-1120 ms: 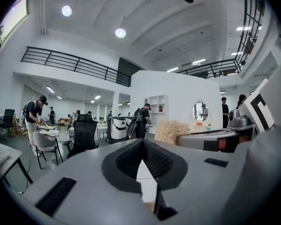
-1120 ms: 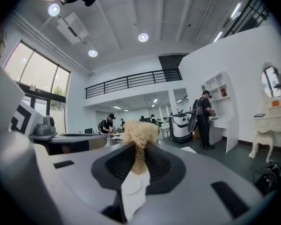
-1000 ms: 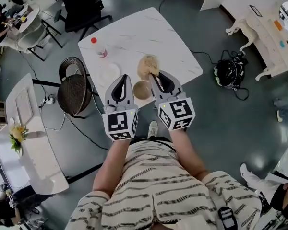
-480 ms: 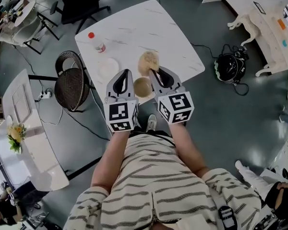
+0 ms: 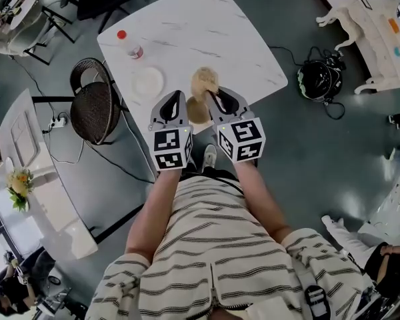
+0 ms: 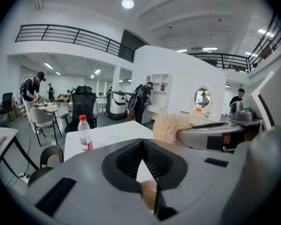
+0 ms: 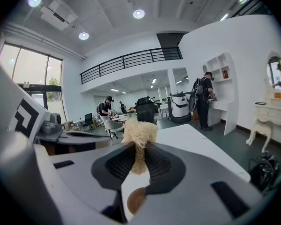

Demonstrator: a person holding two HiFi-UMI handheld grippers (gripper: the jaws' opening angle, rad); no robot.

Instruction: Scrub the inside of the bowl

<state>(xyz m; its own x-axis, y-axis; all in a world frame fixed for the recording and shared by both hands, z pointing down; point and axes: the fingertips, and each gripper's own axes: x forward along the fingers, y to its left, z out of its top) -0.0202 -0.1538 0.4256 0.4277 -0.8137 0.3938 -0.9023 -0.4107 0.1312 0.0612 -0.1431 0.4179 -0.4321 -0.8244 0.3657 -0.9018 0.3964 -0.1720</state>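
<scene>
A small brown bowl sits near the front edge of the white marble table, partly hidden between my two grippers. My right gripper is shut on a tan fibrous scrubber, which sticks out past its jaws just beyond the bowl. In the right gripper view the scrubber is pinched between the pads, and the bowl shows below through the gap. My left gripper is shut beside the bowl with nothing seen in its pads. In the left gripper view the bowl shows low in the gap.
A red-capped water bottle and a white dish stand on the table's left part. A dark wicker chair is at the table's left. A black helmet-like object with cables lies on the floor to the right.
Both grippers have shifted slightly forward over the table and closer together, so more of the bowl is covered. The scrubber stays in the right gripper.
</scene>
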